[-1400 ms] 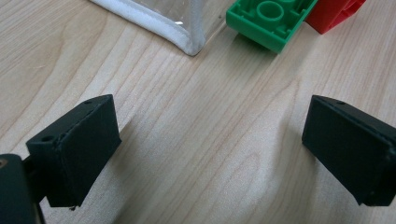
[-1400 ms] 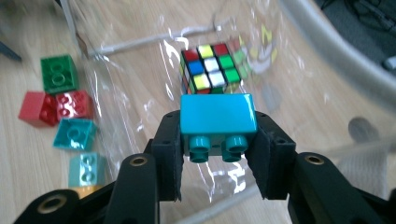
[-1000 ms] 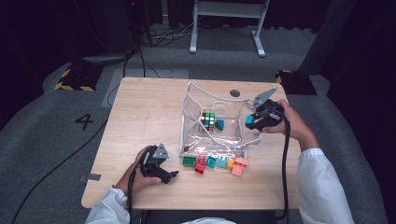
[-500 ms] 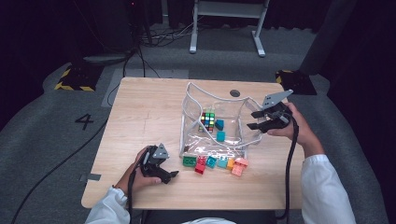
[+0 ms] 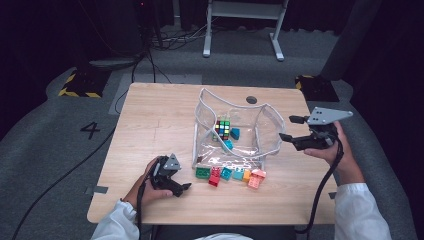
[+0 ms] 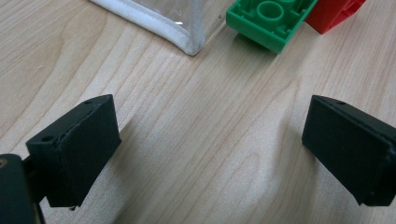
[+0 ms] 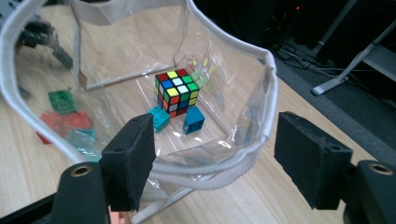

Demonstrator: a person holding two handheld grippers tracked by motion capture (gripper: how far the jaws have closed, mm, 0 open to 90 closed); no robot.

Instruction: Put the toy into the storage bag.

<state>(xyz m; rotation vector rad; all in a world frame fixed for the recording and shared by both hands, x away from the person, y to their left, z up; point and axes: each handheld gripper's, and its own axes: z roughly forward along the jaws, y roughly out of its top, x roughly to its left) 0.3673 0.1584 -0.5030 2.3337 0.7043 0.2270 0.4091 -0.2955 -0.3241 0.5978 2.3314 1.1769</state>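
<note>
A clear bag [image 5: 202, 107] with white trim stands open at mid-table. Inside it are a colour cube [image 5: 223, 129], a blue brick [image 5: 235, 133] and a teal brick [image 5: 228, 145]. In the right gripper view the cube [image 7: 176, 92], blue brick [image 7: 193, 119] and teal brick [image 7: 159, 119] lie beyond the bag's rim [image 7: 268, 88]. My right gripper [image 5: 287, 127] hovers just right of the bag; its jaws have just been opening and stand open with nothing between them. My left gripper [image 5: 186, 187] rests open on the table, facing a green brick [image 6: 271, 18] and the bag's corner [image 6: 191, 39].
A row of bricks lies in front of the bag: green [image 5: 202, 172], red [image 5: 215, 176], teal [image 5: 226, 173], orange and pink [image 5: 257, 178]. The wooden table [image 5: 150, 125] has a dark round hole [image 5: 251, 100] behind the bag. Cables trail from both grippers.
The right gripper let go of the teal brick, which now lies in the bag. It drew back to the right and slightly up while its jaws opened. The left gripper stayed put.
</note>
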